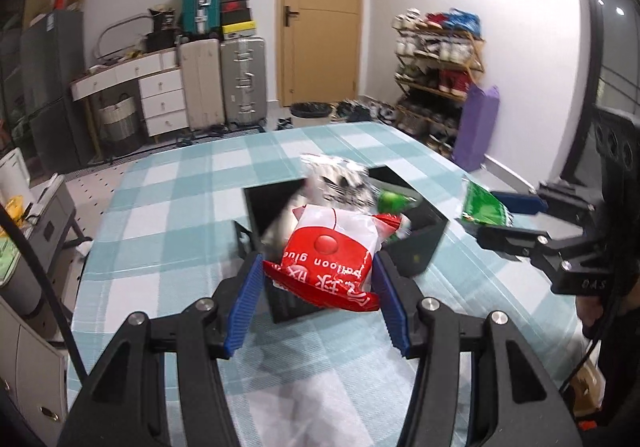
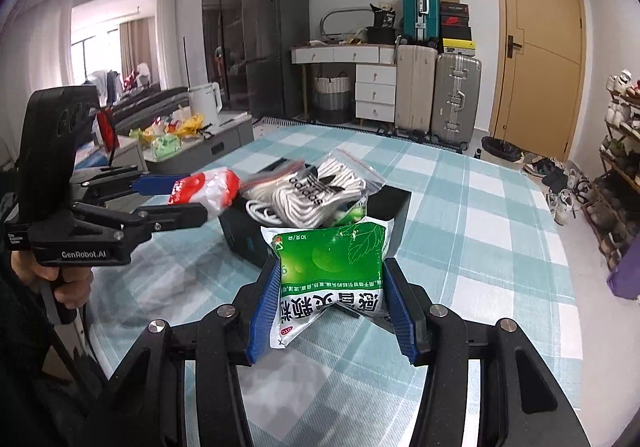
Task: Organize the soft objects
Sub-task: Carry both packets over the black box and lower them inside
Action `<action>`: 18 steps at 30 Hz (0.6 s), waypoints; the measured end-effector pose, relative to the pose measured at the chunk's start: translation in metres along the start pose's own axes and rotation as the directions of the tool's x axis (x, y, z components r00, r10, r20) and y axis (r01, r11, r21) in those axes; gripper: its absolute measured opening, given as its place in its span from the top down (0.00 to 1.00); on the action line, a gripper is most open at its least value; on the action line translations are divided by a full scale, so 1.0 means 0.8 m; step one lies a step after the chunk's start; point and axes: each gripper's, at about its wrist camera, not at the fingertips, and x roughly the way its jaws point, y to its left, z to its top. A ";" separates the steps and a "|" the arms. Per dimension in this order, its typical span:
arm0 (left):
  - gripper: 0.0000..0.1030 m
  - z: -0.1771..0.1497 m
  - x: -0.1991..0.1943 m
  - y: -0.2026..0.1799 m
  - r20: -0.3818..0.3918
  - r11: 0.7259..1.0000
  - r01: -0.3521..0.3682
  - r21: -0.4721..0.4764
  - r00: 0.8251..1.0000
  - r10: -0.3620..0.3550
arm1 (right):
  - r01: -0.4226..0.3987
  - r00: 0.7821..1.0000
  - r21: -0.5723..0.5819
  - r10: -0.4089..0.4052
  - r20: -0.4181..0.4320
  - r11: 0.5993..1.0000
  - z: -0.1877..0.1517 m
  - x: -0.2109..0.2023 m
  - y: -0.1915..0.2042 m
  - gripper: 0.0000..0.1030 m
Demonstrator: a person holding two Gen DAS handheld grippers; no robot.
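Observation:
My left gripper (image 1: pixel 318 267) is shut on a red and white packet (image 1: pixel 334 251), held above the near edge of a black box (image 1: pixel 420 243) on the checked tablecloth. My right gripper (image 2: pixel 332 287) is shut on a green and white packet (image 2: pixel 334 271), also lifted in front of the black box (image 2: pixel 394 207). A clear zip bag of white socks (image 2: pixel 316 191) lies on top of the box's contents. Each gripper shows in the other's view: the right gripper (image 1: pixel 486 213) with its green packet (image 1: pixel 484 209), the left gripper (image 2: pixel 184 197) with its red packet (image 2: pixel 206 189).
The table (image 1: pixel 168 215) has a teal and white checked cloth. A person's hand (image 2: pixel 68 283) grips the left handle. Beyond the table stand suitcases (image 1: pixel 224 83), a white drawer unit (image 2: pixel 374 91), a shoe rack (image 1: pixel 436 63) and a wooden door (image 1: pixel 320 15).

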 end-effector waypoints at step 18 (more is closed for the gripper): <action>0.47 0.026 0.047 0.041 0.007 0.992 -0.077 -0.099 0.997 0.078 | 0.011 1.000 0.060 -0.013 0.026 0.998 0.042 0.042 -0.010 0.50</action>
